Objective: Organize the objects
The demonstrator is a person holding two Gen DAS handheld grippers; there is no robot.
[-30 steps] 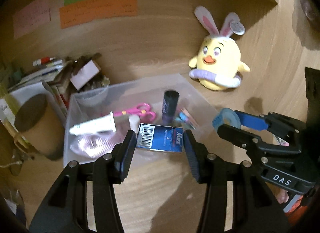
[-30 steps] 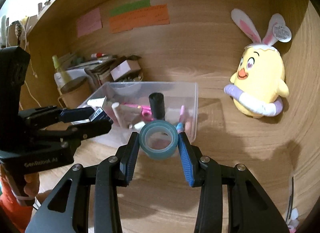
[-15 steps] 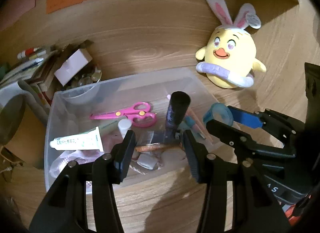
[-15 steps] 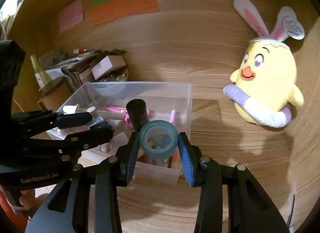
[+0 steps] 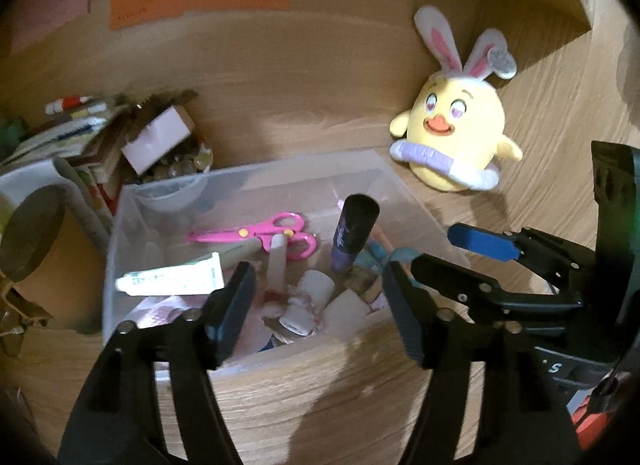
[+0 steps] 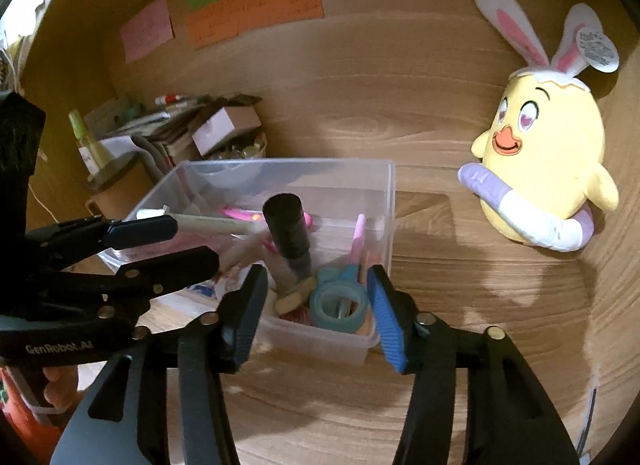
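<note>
Both hand-held grippers spread wide, holding nothing: left hand-held gripper (image 5: 318,297) and right hand-held gripper (image 6: 316,297), side by side at near edge of clear bin (image 6: 390,185) on worktop (image 6: 440,273). Teal tape roll (image 6: 339,306) lying flat in bin's near-right corner, directly ahead betw. right fingers, so right is nearer. Ring, no long axis.
</note>
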